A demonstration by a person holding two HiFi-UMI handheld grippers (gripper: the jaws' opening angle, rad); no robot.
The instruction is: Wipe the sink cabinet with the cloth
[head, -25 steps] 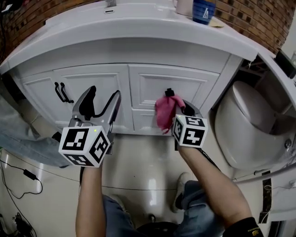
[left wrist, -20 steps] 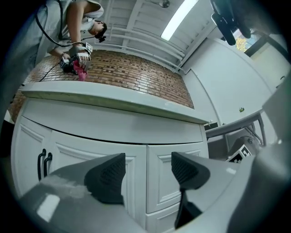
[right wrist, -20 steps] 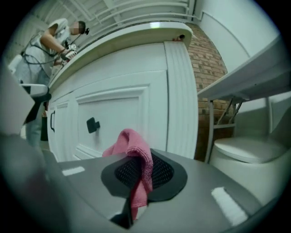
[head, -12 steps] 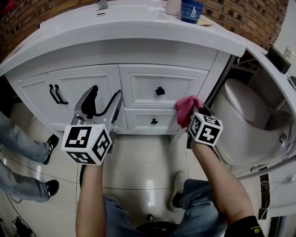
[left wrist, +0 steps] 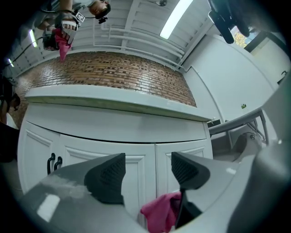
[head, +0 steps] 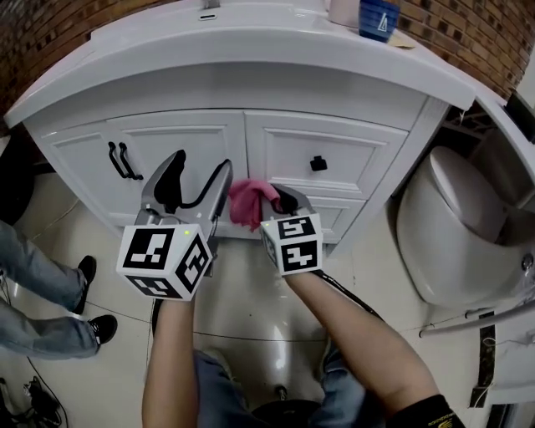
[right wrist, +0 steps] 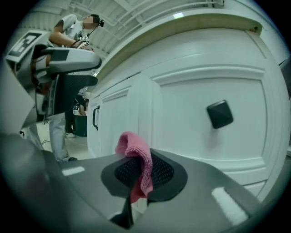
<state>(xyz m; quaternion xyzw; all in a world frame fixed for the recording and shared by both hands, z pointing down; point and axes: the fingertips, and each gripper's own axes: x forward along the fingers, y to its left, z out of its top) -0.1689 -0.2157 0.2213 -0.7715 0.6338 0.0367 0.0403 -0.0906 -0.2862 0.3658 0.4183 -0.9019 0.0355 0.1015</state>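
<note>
Nothing here carries writing you can read. The only print is the black-and-white square markers on your two gripper cubes, and a white mark on the blue cup point(head: 379, 18) that is too small to make out. That cup stands at the far right corner of the bench point(head: 251, 38) on top of the white sink cabinet point(head: 334, 92).

Your right gripper point(head: 280, 199) is closed on the one pink cloth point(head: 249, 203), which is pinched between its jaws and folds over them. It holds the cloth at the cabinet front, by the seam between the door and the drawers, below the upper drawer's lower edge. You cannot tell whether the cloth touches the panel.

Your left gripper point(head: 199, 167) is spread wide with nothing between its jaws, just left of the cloth.

On the cabinet front you can count two black bar handles point(head: 121, 160) side by side and one black square knob point(head: 318, 163) on the upper drawer. One white toilet point(head: 456, 226) stands to the right of the cabinet.
</note>
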